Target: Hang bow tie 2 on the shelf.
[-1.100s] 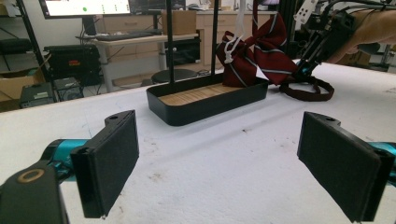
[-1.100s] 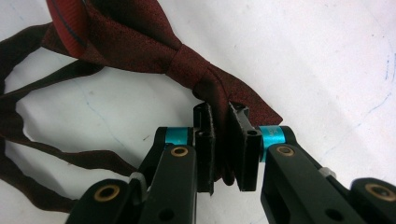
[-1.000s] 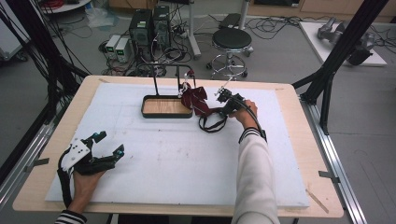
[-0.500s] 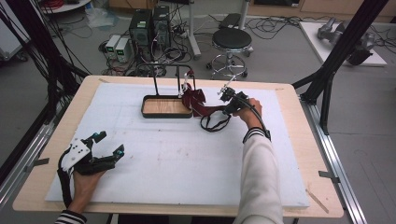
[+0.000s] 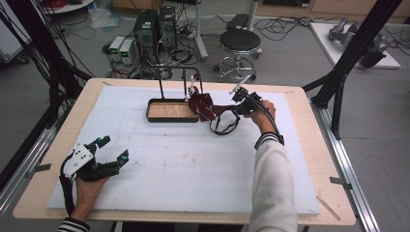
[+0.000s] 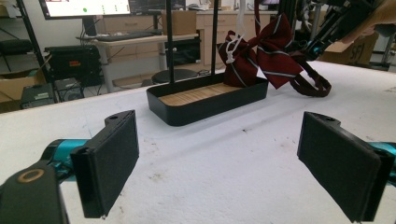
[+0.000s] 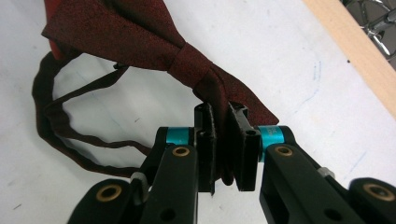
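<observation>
The bow tie is cut off at the top in the right gripper view; right fingers pinch its wing. Left gripper rests low on the surface, fingers spread.

The left claw sits low at the near left part of the table, held by the left hand, its jaws spread wide with nothing between them. The right arm reaches far forward across the table, sleeve extended, and the right hand holds the right claw tilted down, its jaws pinched tight on one wing of a dark red bow tie.
</observation>
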